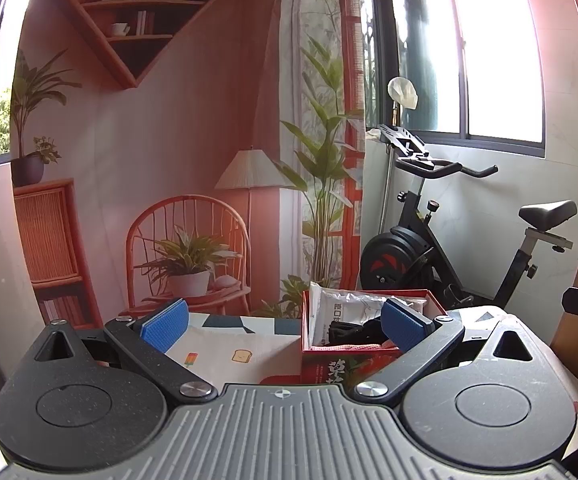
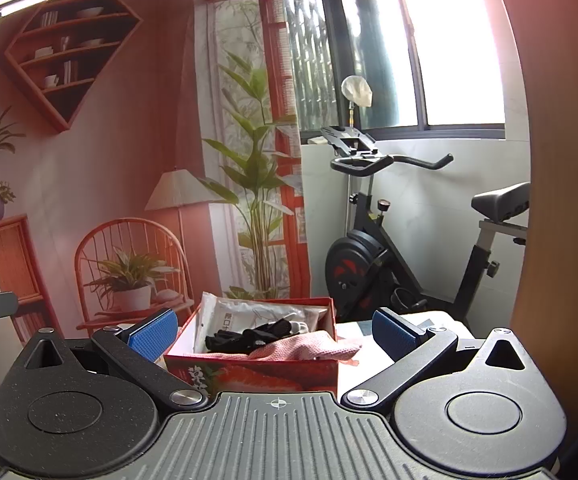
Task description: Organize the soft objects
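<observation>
Right wrist view: the red cardboard box point(image 2: 257, 372) sits toward the far edge of the tabletop, on a patterned tablecloth point(image 1: 217, 344), and already carries the soft things. A pink cloth point(image 2: 309, 350) lies draped over its near rim, one end hanging past the right corner. Behind it a bundle of black fabric point(image 2: 257, 336), perhaps gloves or socks, rests against a white plastic packet point(image 2: 233, 318) that stands along the box's back wall.

The right gripper point(image 2: 273, 334) hangs just short of the box, jaws spread wide and holding nothing. The left gripper point(image 1: 285, 326) is likewise spread and empty, nearer the box's left corner.

No loose soft item shows on the cloth in either view, so the gathering step looks finished or close to it. What seems left is tidying: the next move would call for pinching the pink cloth's overhanging end and tucking it inside the rim.
</observation>
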Tool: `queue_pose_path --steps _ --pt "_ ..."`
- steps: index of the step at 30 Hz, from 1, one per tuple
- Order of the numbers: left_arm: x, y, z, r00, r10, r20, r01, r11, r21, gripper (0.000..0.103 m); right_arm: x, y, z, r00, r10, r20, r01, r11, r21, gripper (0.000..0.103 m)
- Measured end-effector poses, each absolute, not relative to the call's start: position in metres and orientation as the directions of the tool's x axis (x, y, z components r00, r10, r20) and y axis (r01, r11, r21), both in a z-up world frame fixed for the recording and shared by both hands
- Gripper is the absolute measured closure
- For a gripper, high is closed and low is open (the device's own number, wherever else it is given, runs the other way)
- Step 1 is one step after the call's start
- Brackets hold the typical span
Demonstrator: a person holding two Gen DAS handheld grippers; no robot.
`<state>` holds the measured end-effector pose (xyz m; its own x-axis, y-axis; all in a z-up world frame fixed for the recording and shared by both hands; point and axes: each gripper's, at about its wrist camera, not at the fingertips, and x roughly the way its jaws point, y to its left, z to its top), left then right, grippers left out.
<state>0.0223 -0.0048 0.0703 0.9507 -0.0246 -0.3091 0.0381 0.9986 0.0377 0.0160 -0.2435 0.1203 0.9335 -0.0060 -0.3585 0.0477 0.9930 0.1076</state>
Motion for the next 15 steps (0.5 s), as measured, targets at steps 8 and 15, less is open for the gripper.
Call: queue_pose_path --steps 8,15 --pt "0.0215 -0.0052 0.07 0.95 -0.025 -0.311 0.039 0.999 0.037 0.0 0.0165 -0.2443 0.1197 0.932 -0.009 -0.362 0.05 0.993 0.105 0.0" --pt "0.0217 -0.0057 0.0703 0.949 -0.024 -0.314 0.038 0.999 0.038 0.0 0.0176 -0.2453 0.1184 0.931 -0.01 -0.365 0.053 0.993 0.106 0.0"
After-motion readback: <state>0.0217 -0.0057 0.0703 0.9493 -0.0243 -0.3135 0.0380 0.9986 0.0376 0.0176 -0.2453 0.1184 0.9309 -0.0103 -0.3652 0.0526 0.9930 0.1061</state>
